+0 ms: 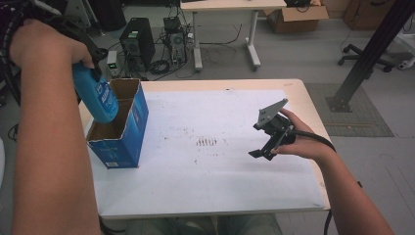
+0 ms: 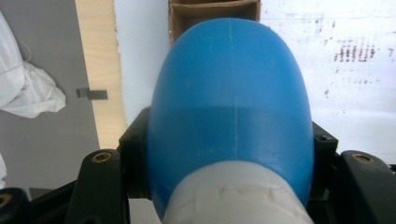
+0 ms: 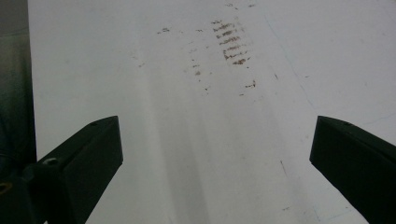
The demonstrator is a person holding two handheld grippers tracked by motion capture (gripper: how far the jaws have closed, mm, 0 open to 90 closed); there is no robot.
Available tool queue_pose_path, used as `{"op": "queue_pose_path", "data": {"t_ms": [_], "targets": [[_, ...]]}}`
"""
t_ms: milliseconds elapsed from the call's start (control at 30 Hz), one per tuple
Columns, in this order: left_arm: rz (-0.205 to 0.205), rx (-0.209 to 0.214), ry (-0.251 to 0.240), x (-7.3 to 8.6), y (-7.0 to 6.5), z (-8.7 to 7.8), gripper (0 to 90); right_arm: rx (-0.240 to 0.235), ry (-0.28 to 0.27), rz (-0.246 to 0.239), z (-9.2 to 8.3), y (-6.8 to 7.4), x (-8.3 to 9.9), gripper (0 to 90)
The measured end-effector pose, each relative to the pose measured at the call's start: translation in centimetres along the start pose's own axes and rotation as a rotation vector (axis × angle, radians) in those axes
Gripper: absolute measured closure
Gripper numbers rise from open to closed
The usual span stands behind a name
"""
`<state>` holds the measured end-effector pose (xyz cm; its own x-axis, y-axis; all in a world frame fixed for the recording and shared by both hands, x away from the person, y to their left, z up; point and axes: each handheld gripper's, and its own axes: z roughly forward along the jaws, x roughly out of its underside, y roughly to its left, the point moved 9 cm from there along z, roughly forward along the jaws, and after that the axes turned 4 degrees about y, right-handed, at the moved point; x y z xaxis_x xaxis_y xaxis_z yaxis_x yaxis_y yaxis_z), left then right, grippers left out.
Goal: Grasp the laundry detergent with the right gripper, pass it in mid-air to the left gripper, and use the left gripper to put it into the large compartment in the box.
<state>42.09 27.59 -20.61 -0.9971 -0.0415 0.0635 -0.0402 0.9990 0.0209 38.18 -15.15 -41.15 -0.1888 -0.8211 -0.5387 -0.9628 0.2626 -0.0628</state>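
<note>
bottle going into the box
left gripper (image 1: 90,68) clamped on the blue bottle (image 1: 95,95), poised over the open blue box (image 1: 128,128); keep it upright, lower straight in. right gripper (image 1: 266,147) jaws apart, idle.

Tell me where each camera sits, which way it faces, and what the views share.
High view: above the person's side, looking forward and down on the table; both forearms, left gripper and right gripper.
Left gripper view: on the left gripper, looking down past its jaws and the blue bottle into the blue box.
Right gripper view: on the right gripper, facing the white mat; open jaws.
Shared: the brown marks.
</note>
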Motion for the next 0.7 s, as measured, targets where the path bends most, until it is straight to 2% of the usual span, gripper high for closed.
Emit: {"op": "queue_pose_path", "data": {"t_ms": [300, 700], "targets": [[0.000, 0.014, 0.004, -0.5, 0.4, 2.5, 38.3, 0.003, -0.003, -0.001, 0.0, 0.0, -0.1, 2.7], [-0.009, 0.030, 0.037, -0.8, 0.9, 7.9, 38.3, -0.010, -0.003, -0.006, 0.6, 0.3, -0.2, 2.7]]}}
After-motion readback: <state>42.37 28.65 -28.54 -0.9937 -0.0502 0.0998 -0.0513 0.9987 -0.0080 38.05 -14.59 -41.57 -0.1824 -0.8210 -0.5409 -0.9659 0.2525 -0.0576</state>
